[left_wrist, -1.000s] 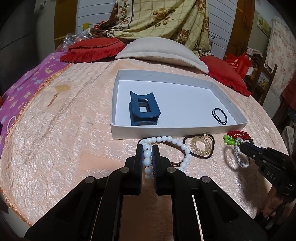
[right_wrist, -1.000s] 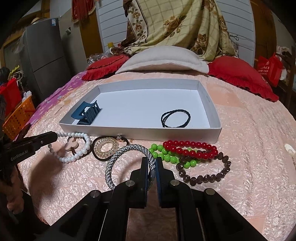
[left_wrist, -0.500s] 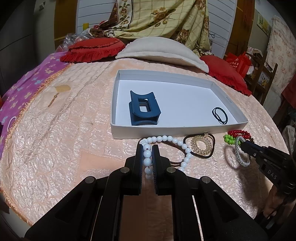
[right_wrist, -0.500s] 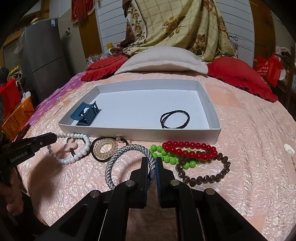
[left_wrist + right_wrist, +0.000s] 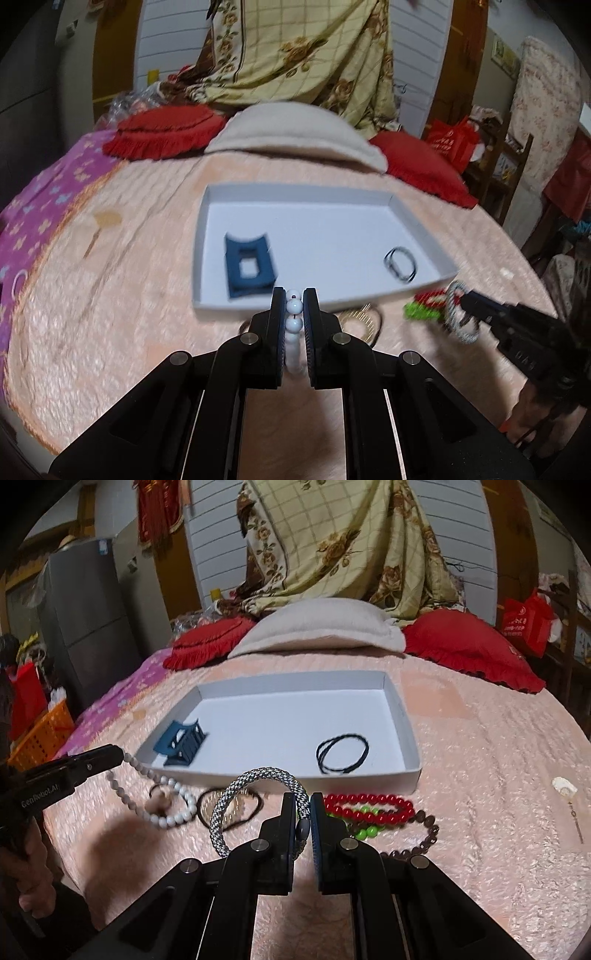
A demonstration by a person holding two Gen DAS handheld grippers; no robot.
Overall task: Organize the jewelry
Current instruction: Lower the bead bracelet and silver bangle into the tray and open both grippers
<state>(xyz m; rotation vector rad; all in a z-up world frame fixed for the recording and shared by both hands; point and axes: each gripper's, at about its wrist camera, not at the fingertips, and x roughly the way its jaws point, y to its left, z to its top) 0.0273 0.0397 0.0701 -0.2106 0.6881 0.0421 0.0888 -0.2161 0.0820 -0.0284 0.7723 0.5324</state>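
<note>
My left gripper [image 5: 294, 300] is shut on a white bead bracelet [image 5: 294, 314] and holds it lifted in front of the white tray [image 5: 258, 310]; in the right wrist view the bracelet [image 5: 162, 805] hangs from it down to the bedspread. My right gripper [image 5: 303, 805] is shut on a silver braided bracelet [image 5: 258, 775], raised off the bedspread near the tray's front wall [image 5: 369, 777]; it also shows in the left wrist view [image 5: 460, 314]. The tray holds a blue hair claw [image 5: 249, 264] and a black hair tie [image 5: 400, 263].
On the pink bedspread lie a gold-and-black hair tie [image 5: 236, 806], a red bead bracelet [image 5: 369, 806], a green bead bracelet [image 5: 364, 830] and a brown bead bracelet [image 5: 424, 834]. Red cushions [image 5: 469, 646] and a beige pillow [image 5: 325, 627] lie behind the tray.
Both grippers have lifted their bracelets off the bedspread and moved toward the tray. The white beads now hang from the left gripper; the silver bracelet stands raised in the right.
</note>
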